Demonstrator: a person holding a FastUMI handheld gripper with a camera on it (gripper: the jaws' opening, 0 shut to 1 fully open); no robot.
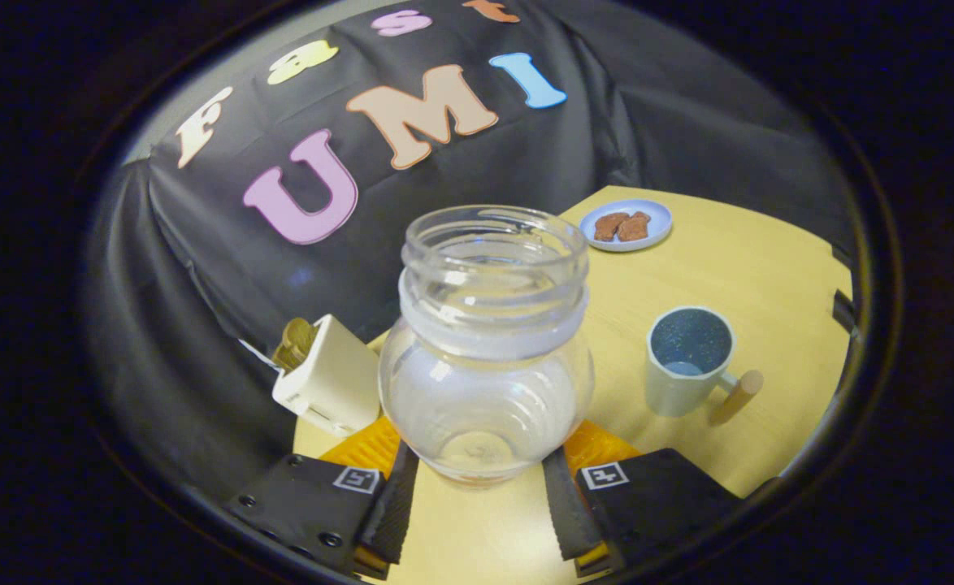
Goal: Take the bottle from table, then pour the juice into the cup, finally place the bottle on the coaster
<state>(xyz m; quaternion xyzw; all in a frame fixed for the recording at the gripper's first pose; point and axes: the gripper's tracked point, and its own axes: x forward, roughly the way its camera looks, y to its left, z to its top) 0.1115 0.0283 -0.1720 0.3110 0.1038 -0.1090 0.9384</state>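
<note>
Our gripper [481, 487] is clamping the clear bottle [487, 349] between both fingers, holding it over the yellow table [737, 268]

We are seeing the bottle standing upright with its wide mouth open and uncapped, its rounded lower body pressing against the finger pads [396, 504] on either side; whether its base is touching the tabletop, we cannot tell. The cup [687, 361], a pale mug with a dark speckled inside and a wooden peg handle, is sitting on the table beyond the fingers, to the right of the bottle and apart from it. Farther back, a small blue plate [626, 226] is carrying two brown pieces. Just left of the bottle, a cream-coloured box [329, 378] is leaning at a tilt at the table's edge
</note>
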